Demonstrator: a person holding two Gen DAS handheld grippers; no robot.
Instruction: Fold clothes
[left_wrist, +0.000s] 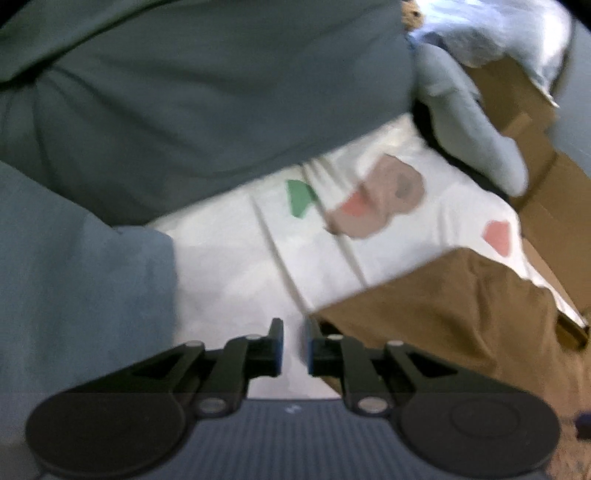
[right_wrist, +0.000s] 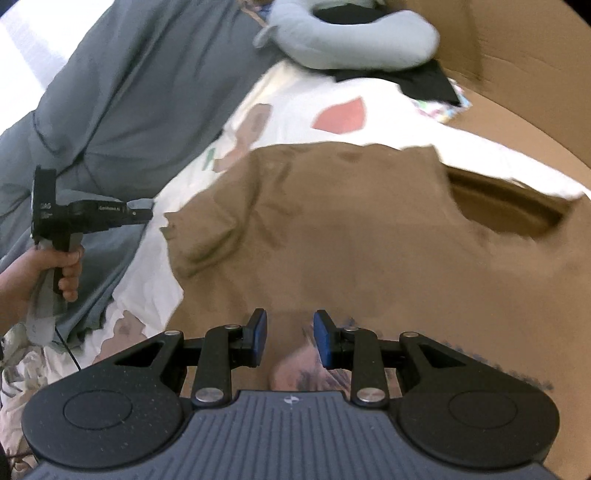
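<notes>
Jaws of the left gripper (left_wrist: 294, 345) stand slightly parted with nothing between them, tilted down over white patterned cloth (left_wrist: 236, 273). From the right wrist view a hand (right_wrist: 55, 266) grips its handle at the left, beside a grey-blue garment (right_wrist: 122, 110). Further right, the right gripper (right_wrist: 289, 338) points down with jaws apart and empty, its blue pads (right_wrist: 260, 334) clear of fabric. A brown garment (right_wrist: 332, 229) lies just ahead of and under them, rumpled, spread over the white cloth, neck opening at the right
</notes>
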